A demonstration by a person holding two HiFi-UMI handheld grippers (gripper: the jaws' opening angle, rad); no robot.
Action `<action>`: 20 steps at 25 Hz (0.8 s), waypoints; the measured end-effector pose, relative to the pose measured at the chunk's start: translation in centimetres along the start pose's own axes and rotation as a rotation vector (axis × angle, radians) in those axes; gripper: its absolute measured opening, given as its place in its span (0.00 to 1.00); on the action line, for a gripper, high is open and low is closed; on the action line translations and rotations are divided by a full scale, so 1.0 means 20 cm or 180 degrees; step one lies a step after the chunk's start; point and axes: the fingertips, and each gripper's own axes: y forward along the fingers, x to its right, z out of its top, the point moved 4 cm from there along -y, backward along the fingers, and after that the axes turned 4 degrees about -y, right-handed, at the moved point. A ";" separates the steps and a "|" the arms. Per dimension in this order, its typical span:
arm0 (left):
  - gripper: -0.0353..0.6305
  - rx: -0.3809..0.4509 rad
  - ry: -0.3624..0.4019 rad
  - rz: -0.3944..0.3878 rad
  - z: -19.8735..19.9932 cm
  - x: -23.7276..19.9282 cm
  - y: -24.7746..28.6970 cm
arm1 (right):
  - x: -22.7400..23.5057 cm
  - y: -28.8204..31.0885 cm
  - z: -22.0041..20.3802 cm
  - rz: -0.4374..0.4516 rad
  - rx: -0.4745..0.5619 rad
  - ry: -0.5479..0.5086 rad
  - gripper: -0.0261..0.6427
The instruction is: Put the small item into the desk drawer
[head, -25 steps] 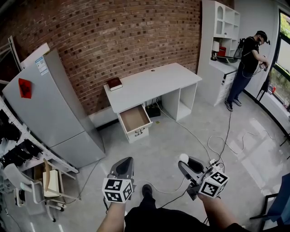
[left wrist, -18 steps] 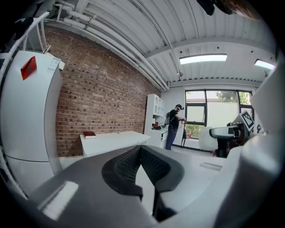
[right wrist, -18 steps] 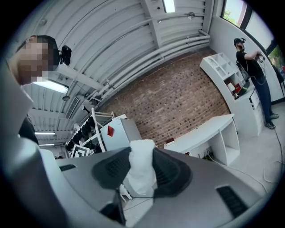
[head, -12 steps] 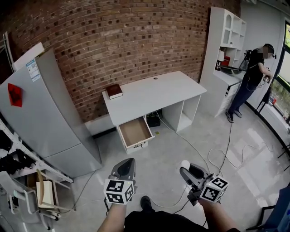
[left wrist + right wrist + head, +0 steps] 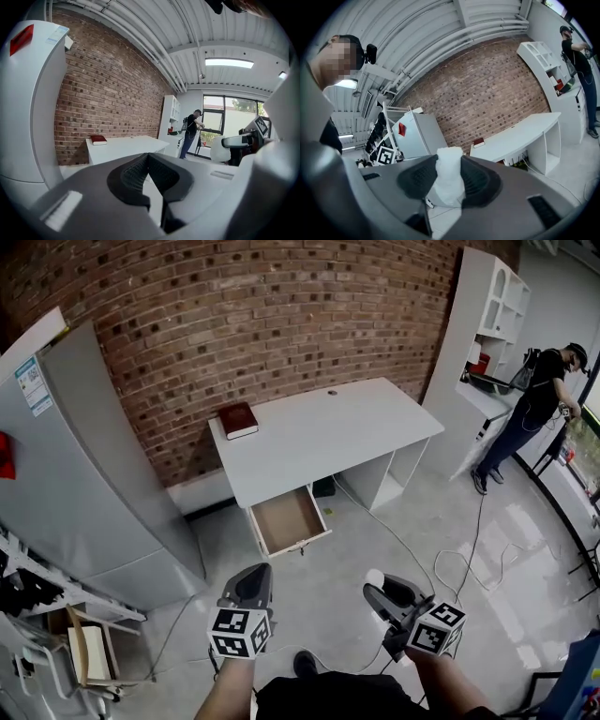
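Observation:
A white desk stands against the brick wall, with its drawer pulled open and nothing inside that I can see. A dark red book lies on the desk's left end. My right gripper is low in the head view, well short of the desk, shut on a small white item. In the right gripper view the white item sits squeezed between the dark pads. My left gripper is beside it, with nothing in it. Its pads meet at the tips. Desk and book lie ahead.
A grey fridge stands left of the desk, with a rack nearer me. A tall white shelf unit and a person are at the right. Cables trail over the glossy floor between me and the desk.
Both grippers and my view have moved forward toward the desk, which now looks larger and nearer. The white item stays held in the right gripper; the drawer remains open.

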 end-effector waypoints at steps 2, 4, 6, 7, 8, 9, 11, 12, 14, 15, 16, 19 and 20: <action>0.07 -0.0010 -0.0004 0.0008 0.03 -0.09 0.05 | 0.03 0.10 0.00 -0.0020 -0.0018 0.0036 0.25; 0.07 0.0002 -0.0017 0.0022 0.05 -0.16 0.08 | 0.04 0.19 0.00 -0.0001 -0.0091 0.0018 0.25; 0.07 0.0014 -0.0029 0.0036 0.07 -0.21 0.09 | 0.04 0.26 0.00 0.0040 -0.0147 -0.0002 0.25; 0.07 0.0012 -0.0038 0.0046 0.07 -0.23 0.10 | 0.05 0.29 0.01 0.0054 -0.0139 0.0029 0.25; 0.07 0.0002 -0.0052 0.0056 0.06 -0.24 0.10 | 0.06 0.31 0.02 0.0054 -0.0131 0.0055 0.25; 0.07 -0.0014 -0.0070 0.0065 0.06 -0.26 0.12 | 0.08 0.34 0.02 0.0048 -0.0135 0.0058 0.25; 0.07 -0.0061 -0.0106 0.0075 0.04 -0.30 0.15 | 0.12 0.38 0.02 0.0057 -0.0174 0.0006 0.25; 0.07 -0.0085 -0.0120 0.0077 0.02 -0.31 0.18 | 0.13 0.40 0.02 0.0070 -0.0203 -0.0030 0.25; 0.07 -0.0130 -0.0140 0.0081 0.00 -0.33 0.23 | 0.18 0.45 0.01 0.0096 -0.0233 -0.0013 0.25; 0.07 -0.0152 -0.0144 0.0086 0.00 -0.34 0.27 | 0.21 0.47 0.00 0.0100 -0.0237 0.0046 0.25; 0.07 -0.0174 -0.0145 0.0091 -0.01 -0.35 0.30 | 0.25 0.49 -0.01 0.0099 -0.0251 0.0099 0.25; 0.07 -0.0238 -0.0112 0.0110 -0.01 -0.38 0.43 | 0.40 0.57 -0.03 0.0101 -0.0303 0.0151 0.25; 0.07 -0.0255 -0.0096 0.0124 0.00 -0.40 0.48 | 0.46 0.61 -0.03 0.0112 -0.0305 0.0159 0.25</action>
